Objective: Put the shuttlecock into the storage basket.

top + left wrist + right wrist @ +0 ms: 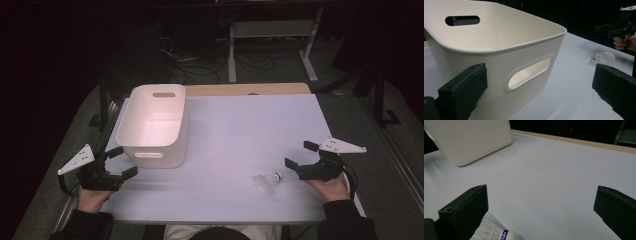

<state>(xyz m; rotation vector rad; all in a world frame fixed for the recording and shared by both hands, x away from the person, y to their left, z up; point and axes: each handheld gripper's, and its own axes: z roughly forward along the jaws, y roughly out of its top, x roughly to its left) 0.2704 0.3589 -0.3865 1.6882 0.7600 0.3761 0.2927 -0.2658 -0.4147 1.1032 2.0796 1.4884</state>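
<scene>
Hands come in from the bottom edge of the high view, each holding a hand-held gripper over the white bench (235, 130). At the far left, the left hand-held gripper (119, 162) sits at the bench's left edge, its jaws spread wide with nothing between them, pointing toward the bin. A grey three-cornered plate (76, 160) rides on top of it, and a dark sleeve (82, 222) covers the forearm behind it.

Just right of that hand-held gripper stands the bin (155, 125), a white tub with rounded corners and a slot handle in its near and far walls. It rests upright on the left part of the bench, with no contents that I can make out. In the left gripper view the bin's near wall (499, 62) looms close ahead of the jaws, the handle slot between them, with neither pad touching it.

The middle of the bench is bare white surface.

Farther right, near the front edge, lies the shuttlecock (267, 181), on its side, cork end pointing right toward the right hand-held gripper. It is well apart from the bin.

Just beside it, the right hand-held gripper (298, 156) has its jaws fully apart and grips nothing. In the right gripper view the shuttlecock (499, 232) lies at the bottom edge, close against the left-hand jaw; whether they touch I cannot tell.
</scene>
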